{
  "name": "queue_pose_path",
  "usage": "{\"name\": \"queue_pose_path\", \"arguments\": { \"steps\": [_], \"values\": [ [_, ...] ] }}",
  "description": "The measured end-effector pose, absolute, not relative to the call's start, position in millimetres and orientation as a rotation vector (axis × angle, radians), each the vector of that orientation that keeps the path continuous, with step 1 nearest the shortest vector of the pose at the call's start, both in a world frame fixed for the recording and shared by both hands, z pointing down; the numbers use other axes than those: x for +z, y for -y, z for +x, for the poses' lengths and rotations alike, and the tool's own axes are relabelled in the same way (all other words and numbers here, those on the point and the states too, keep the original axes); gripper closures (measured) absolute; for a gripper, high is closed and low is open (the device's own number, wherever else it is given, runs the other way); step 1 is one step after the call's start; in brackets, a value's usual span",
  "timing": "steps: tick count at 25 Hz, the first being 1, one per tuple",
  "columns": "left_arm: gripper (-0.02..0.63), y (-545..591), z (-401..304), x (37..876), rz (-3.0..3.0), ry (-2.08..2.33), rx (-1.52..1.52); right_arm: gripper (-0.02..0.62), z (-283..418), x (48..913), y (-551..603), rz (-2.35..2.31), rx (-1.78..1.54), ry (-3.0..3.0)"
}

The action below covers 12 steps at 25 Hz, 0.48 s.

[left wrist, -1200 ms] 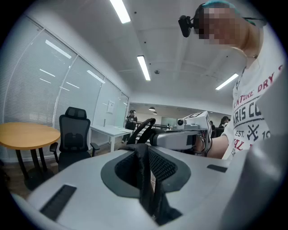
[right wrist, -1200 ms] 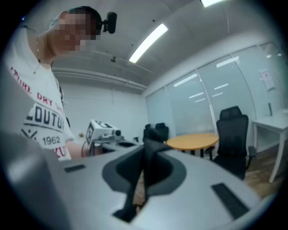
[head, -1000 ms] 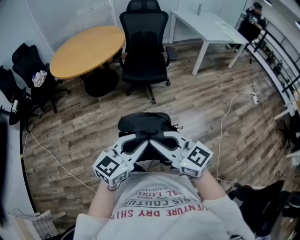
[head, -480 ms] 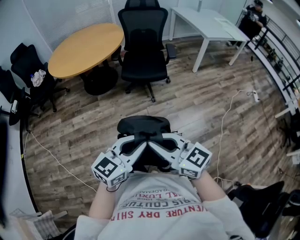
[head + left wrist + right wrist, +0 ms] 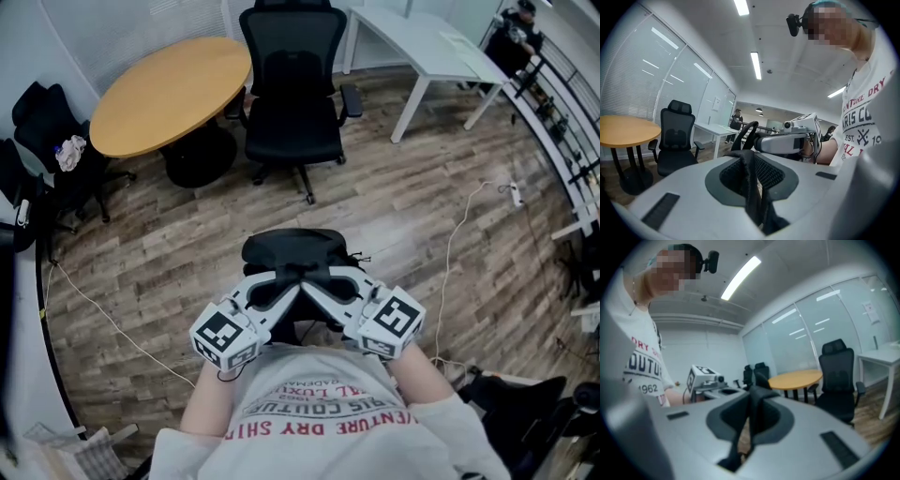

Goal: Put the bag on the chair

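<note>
Chair (image 5: 292, 103) nearer; gripper views show left tongs (image 5: 754, 206), right tongs (image 5: 746, 432) clamping, seemingly, bag straps (image 5: 749, 168).

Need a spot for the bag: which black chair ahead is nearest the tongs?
The high-backed chair between the round table and white desk; the others stand far left.

The bag (image 5: 291, 249) is hanging before the chair (image 5: 292, 103); a table (image 5: 169, 89) is standing left of the chair, a desk (image 5: 427, 52) right of it.
</note>
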<state>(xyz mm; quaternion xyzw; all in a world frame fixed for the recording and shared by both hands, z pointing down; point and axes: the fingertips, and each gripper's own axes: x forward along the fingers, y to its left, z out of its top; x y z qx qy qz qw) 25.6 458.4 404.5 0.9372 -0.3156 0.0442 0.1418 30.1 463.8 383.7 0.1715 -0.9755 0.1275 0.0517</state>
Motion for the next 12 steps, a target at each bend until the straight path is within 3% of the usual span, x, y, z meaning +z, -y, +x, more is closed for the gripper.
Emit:
{"name": "queue_pose_path", "arguments": {
  "steps": [12],
  "values": [
    [0.525, -314.7, -39.7, 404.1, 2.785, 0.737, 0.186, 0.551, -36.9, 384.1, -317.2, 0.625, 0.375, 2.926]
  ]
}}
